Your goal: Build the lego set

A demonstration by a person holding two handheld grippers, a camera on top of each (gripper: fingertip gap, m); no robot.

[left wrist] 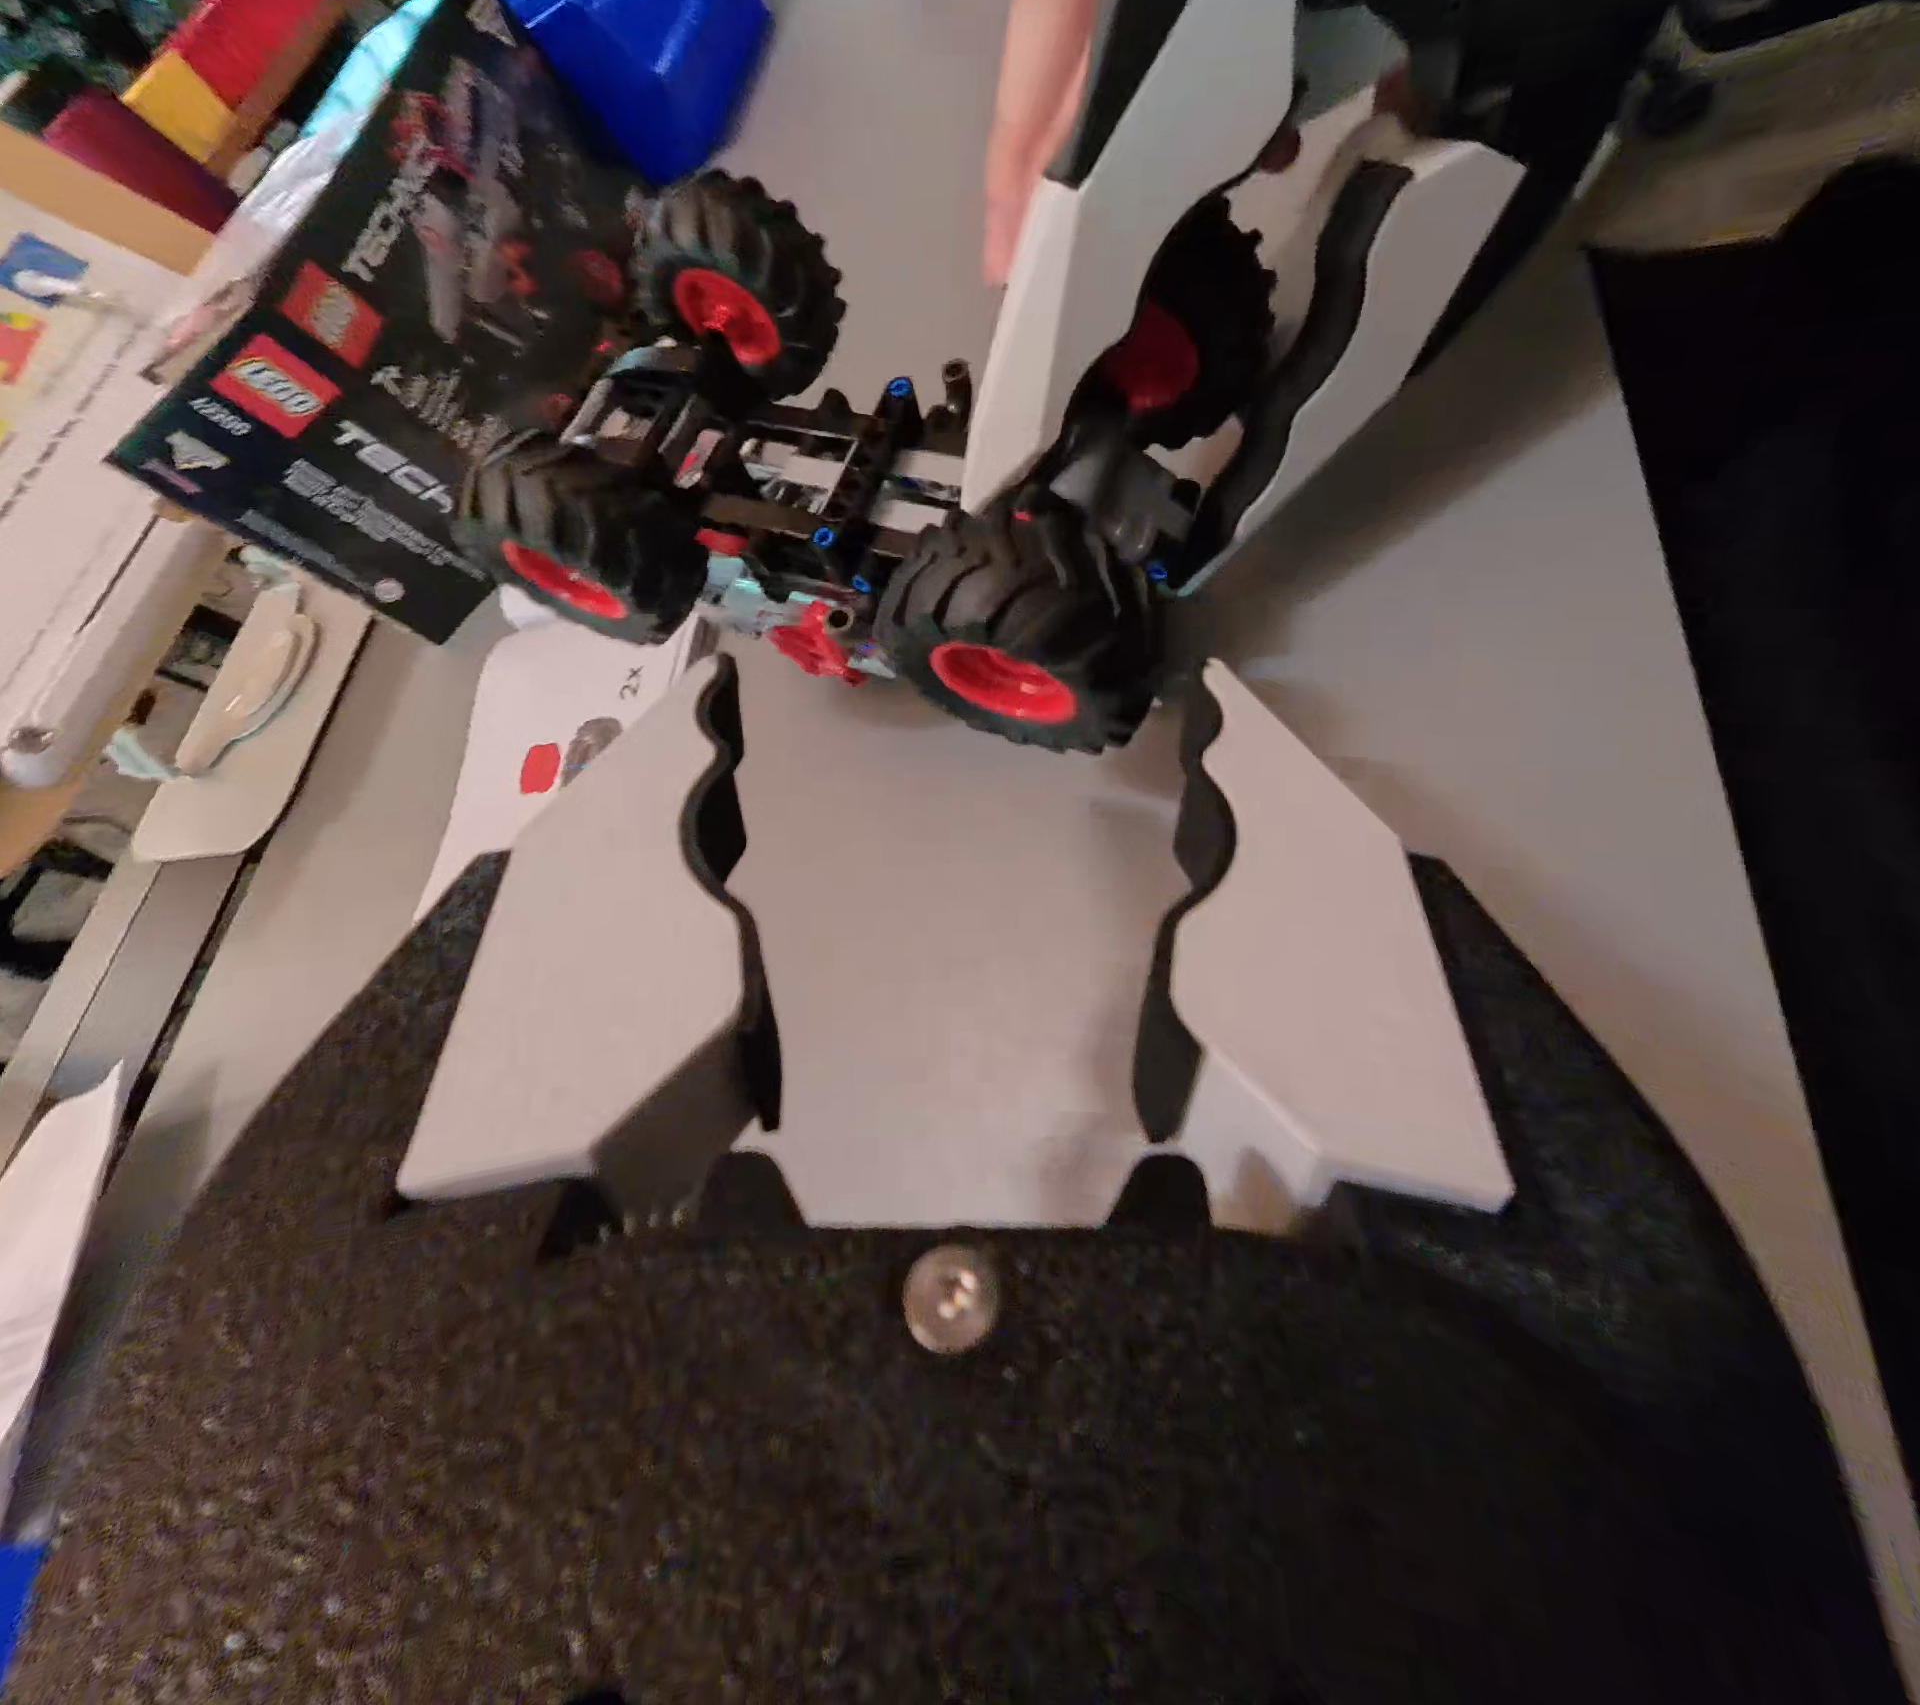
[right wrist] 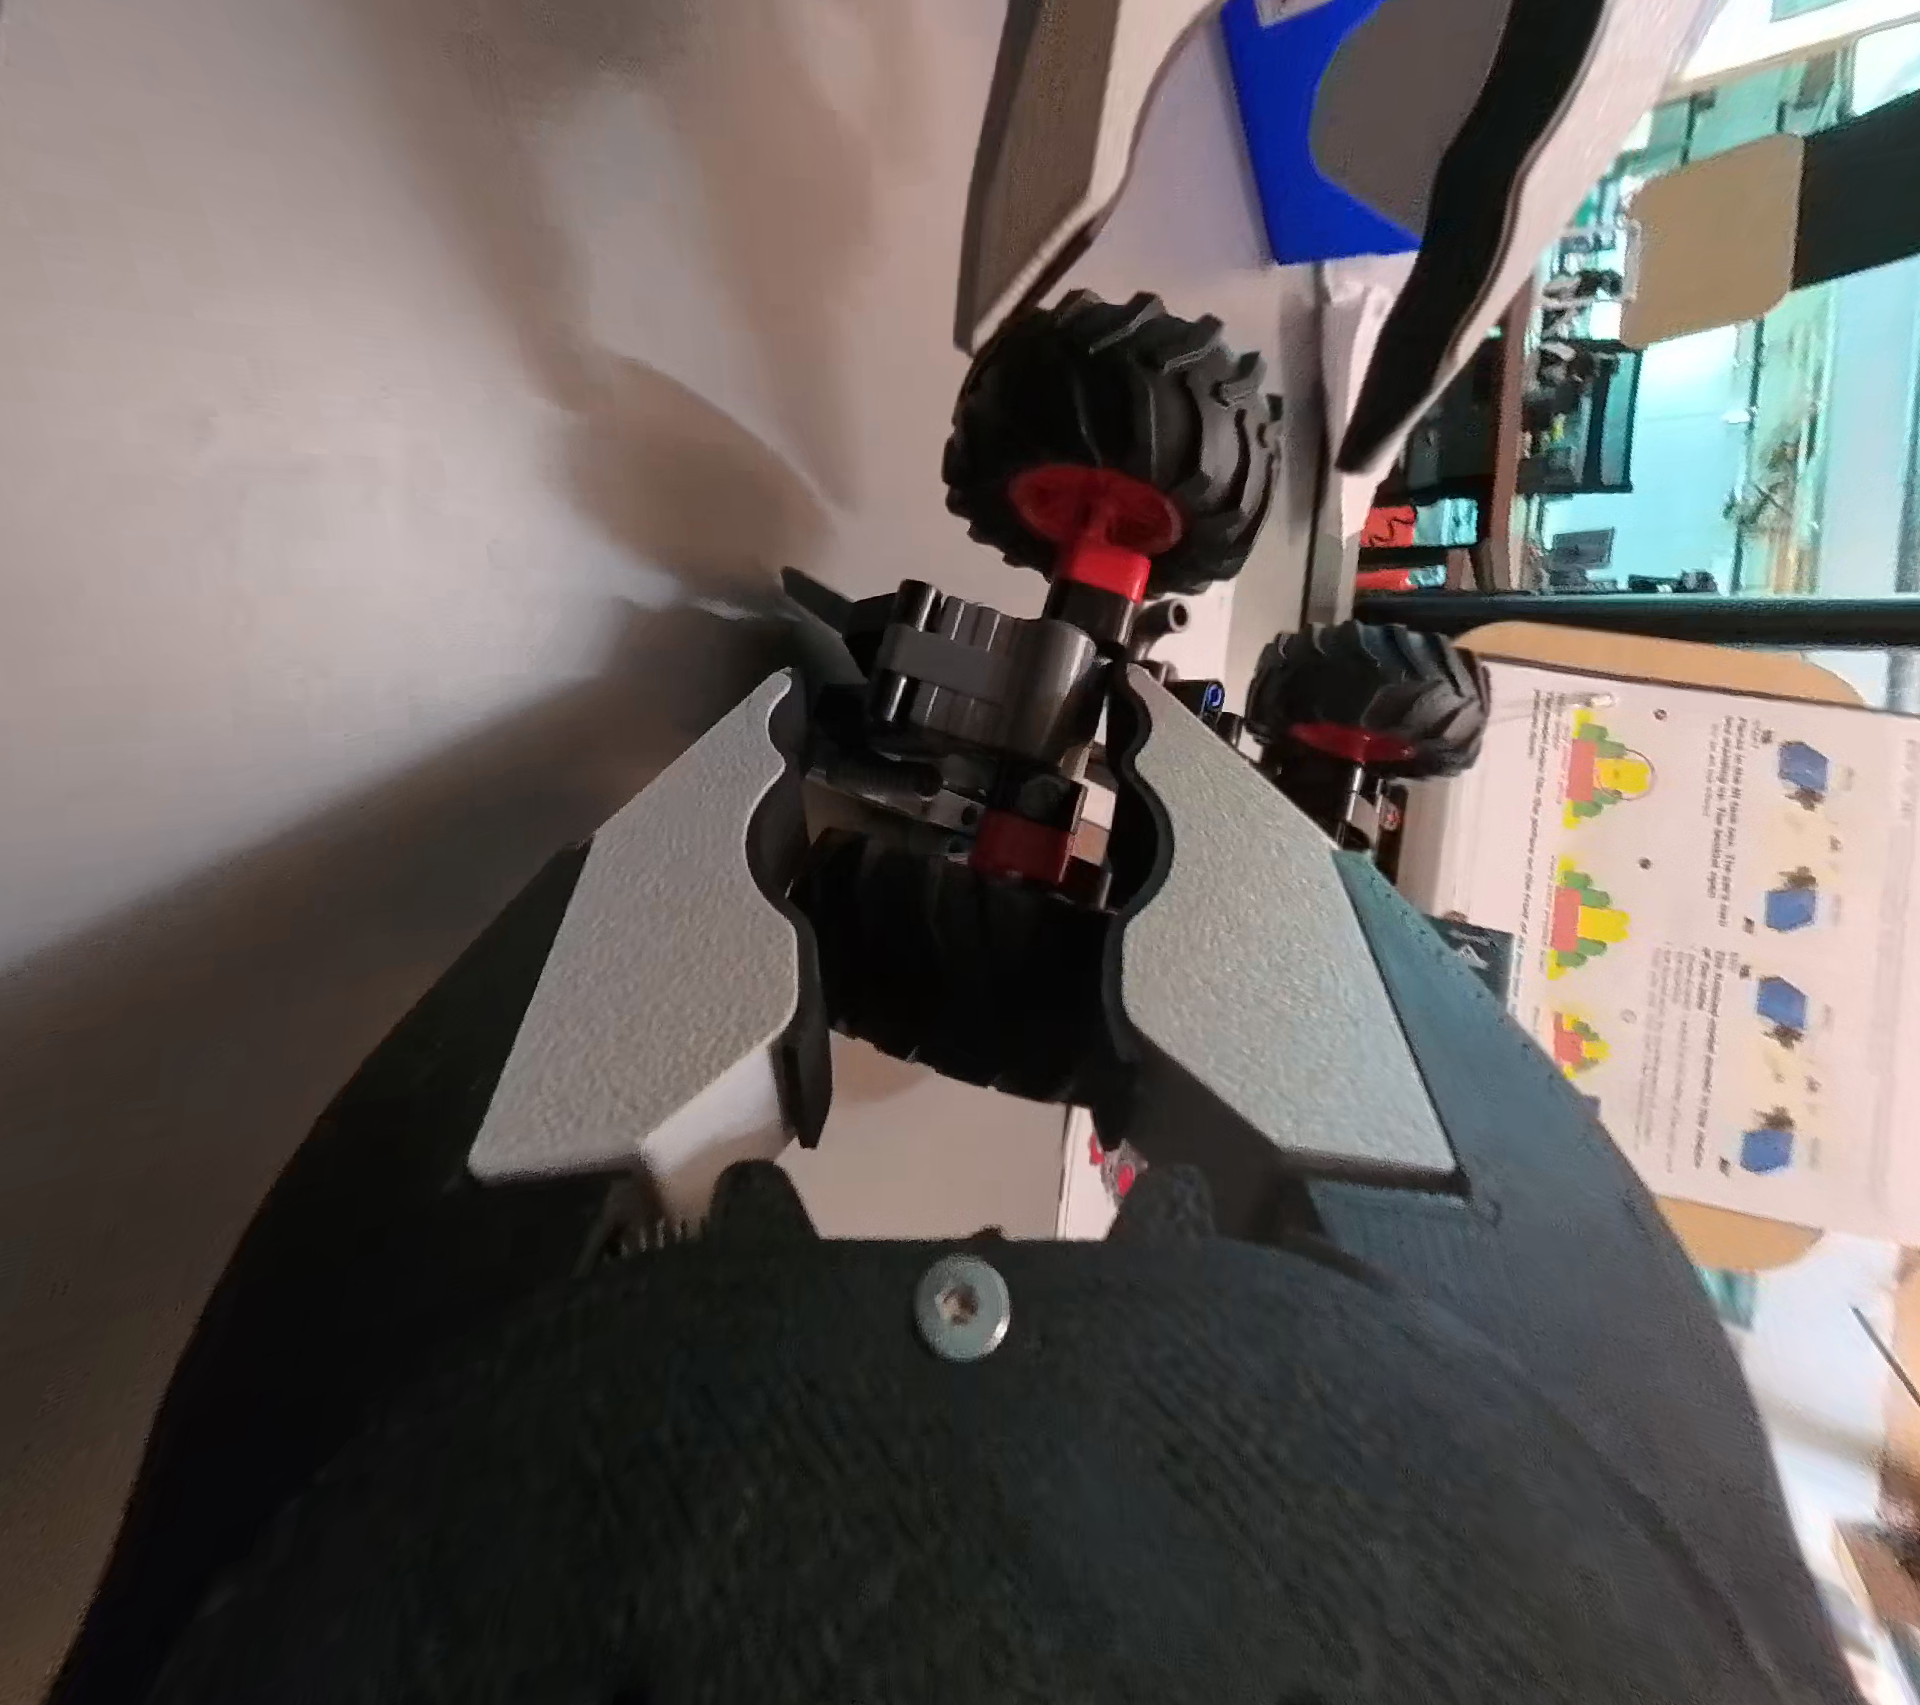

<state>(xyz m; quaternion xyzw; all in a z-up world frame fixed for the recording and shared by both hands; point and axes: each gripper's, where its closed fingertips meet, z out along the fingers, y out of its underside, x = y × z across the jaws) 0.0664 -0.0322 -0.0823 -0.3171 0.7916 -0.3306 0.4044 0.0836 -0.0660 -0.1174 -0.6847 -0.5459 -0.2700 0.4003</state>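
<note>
Wheels are all four already sitting on the black truck chassis (left wrist: 790,502), which is resting on the grey table (left wrist: 1455,720) just in front of the set's box (left wrist: 343,398) and partly over the open instruction sheet (left wrist: 551,720). The right gripper (right wrist: 961,866) is closing around the chassis's far end, its fingers (right wrist: 665,907) pressing on the grey axle block and rear tire, so it is gripping the model. The left gripper (left wrist: 961,886) is hanging wide open and empty on the near side of the chassis, short of the closest red-hubbed wheel (left wrist: 1013,637).

The risk, as I judge it, is sitting in that one-ended hold: the chassis looks slightly tilted, and a twist of the right gripper could be prying an axle or a wheel loose. The left gripper, coming in carelessly, could be knocking the near wheel sideways or pushing the model into the box.
</note>
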